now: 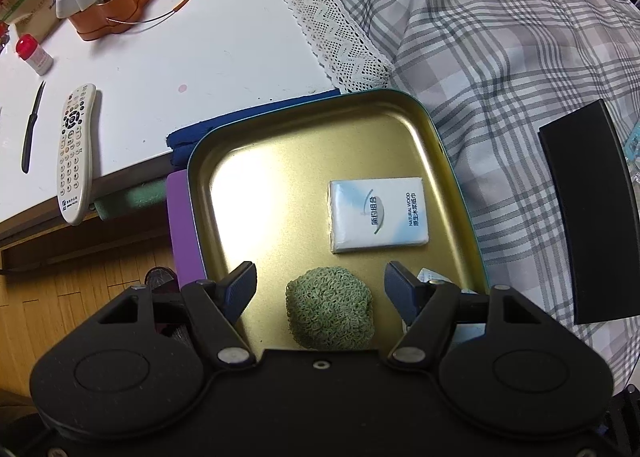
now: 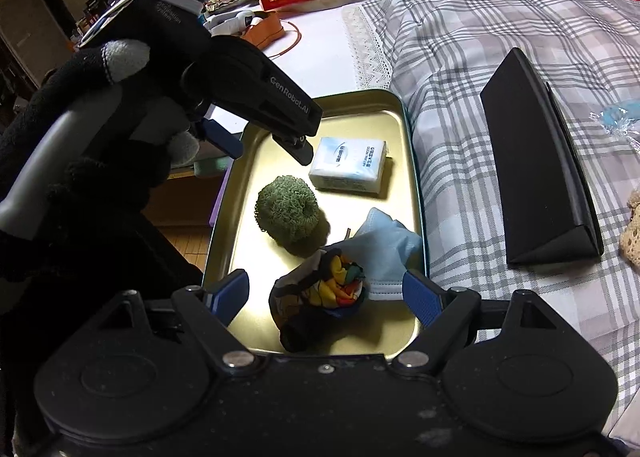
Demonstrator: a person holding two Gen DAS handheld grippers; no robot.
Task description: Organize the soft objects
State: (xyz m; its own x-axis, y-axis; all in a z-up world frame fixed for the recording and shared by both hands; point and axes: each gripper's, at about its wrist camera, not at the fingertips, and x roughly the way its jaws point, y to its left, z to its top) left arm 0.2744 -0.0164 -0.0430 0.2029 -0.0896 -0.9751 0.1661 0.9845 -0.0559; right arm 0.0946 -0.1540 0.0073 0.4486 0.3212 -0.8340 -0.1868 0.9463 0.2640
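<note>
On the checked bedspread (image 2: 500, 17) the gold tray (image 2: 412, 177) already holds four soft things: a face mask (image 2: 386, 245), a tissue pack (image 2: 348, 165), a green scrubber (image 2: 288, 213) and a rolled-up sock (image 2: 320, 301). A black case (image 2: 540, 161) and something crocheted (image 2: 632, 233) lie outside it, so sorting looks unfinished. The right gripper (image 2: 326, 297) is spread around the sock without touching; the left gripper (image 1: 320, 289) gapes over the scrubber, empty.

A bed (image 1: 500, 37) covered in grey plaid cloth is seen, with a black case (image 2: 540, 169) lying on it and a gold tin tray (image 1: 224, 185) resting at its edge. Beside it, a white tabletop (image 1: 192, 57) is edged with lace; a remote (image 1: 74, 153), a black pen (image 1: 32, 127), a small red-capped bottle (image 1: 34, 55) and an orange tin (image 1: 124, 5) are laid on it.
</note>
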